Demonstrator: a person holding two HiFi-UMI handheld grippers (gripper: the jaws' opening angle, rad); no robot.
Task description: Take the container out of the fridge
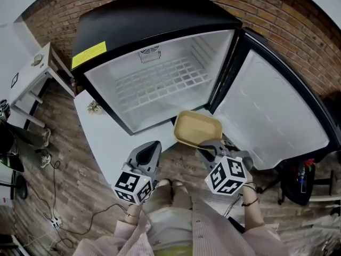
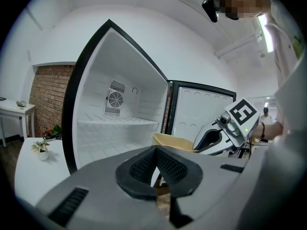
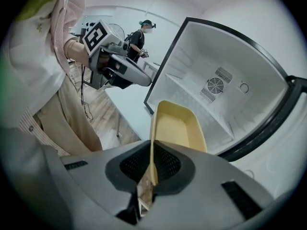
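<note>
A shallow yellow container (image 1: 197,128) hangs in front of the open black fridge (image 1: 154,81), outside its empty white inside. My right gripper (image 1: 206,146) is shut on the container's near rim; in the right gripper view the rim (image 3: 177,126) runs straight between the closed pads (image 3: 152,169). My left gripper (image 1: 152,149) is lower left of the container, shut on nothing, its pads (image 2: 156,164) touching. From the left gripper view the container (image 2: 172,141) and the right gripper (image 2: 216,138) show to the right of the fridge opening (image 2: 115,119).
The fridge door (image 1: 272,111) stands swung wide to the right. The fridge sits on a white table (image 1: 101,127) with a small potted plant (image 1: 95,107) at its left. A white side table (image 1: 32,79) stands far left. Another person (image 3: 141,40) stands in the background.
</note>
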